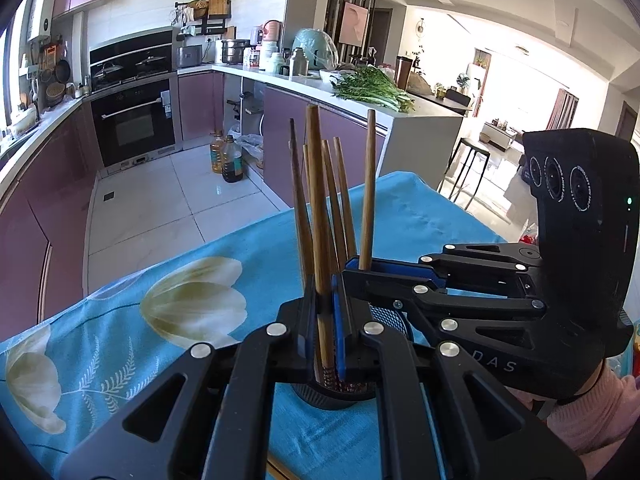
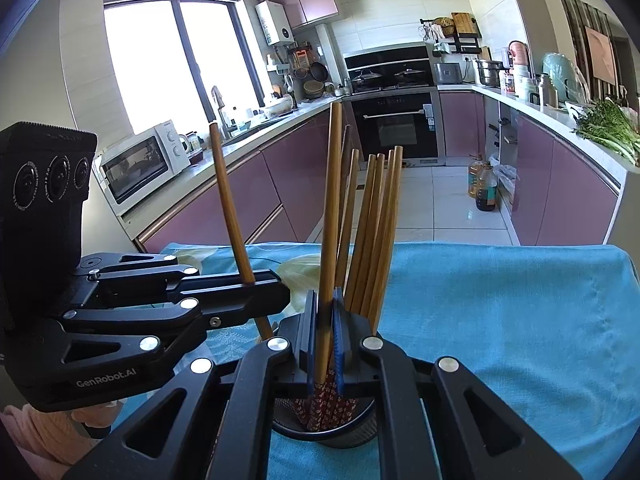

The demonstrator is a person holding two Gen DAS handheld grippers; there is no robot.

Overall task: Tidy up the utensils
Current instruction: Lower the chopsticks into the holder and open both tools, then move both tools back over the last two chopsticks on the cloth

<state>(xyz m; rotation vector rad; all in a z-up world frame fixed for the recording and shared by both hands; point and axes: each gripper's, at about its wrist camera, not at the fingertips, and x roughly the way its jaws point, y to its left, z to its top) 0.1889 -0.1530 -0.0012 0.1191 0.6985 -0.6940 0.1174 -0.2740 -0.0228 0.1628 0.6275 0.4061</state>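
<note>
A wooden chopstick (image 1: pixel 320 240) is held tight in the left hand-held gripper (image 1: pixel 330 320). Another chopstick (image 2: pixel 330 240) is pinched in the right hand-held gripper (image 2: pixel 326 336). Both sticks are pointed up, with their lower ends down in a dark mesh cup (image 2: pixel 352 432). More chopsticks (image 2: pixel 376 232) are stood in the same cup. The cup is set on a desk covered by a blue cloth (image 2: pixel 500 320) with pale flowers. The two hand-held grippers are kept close together over the cup.
</note>
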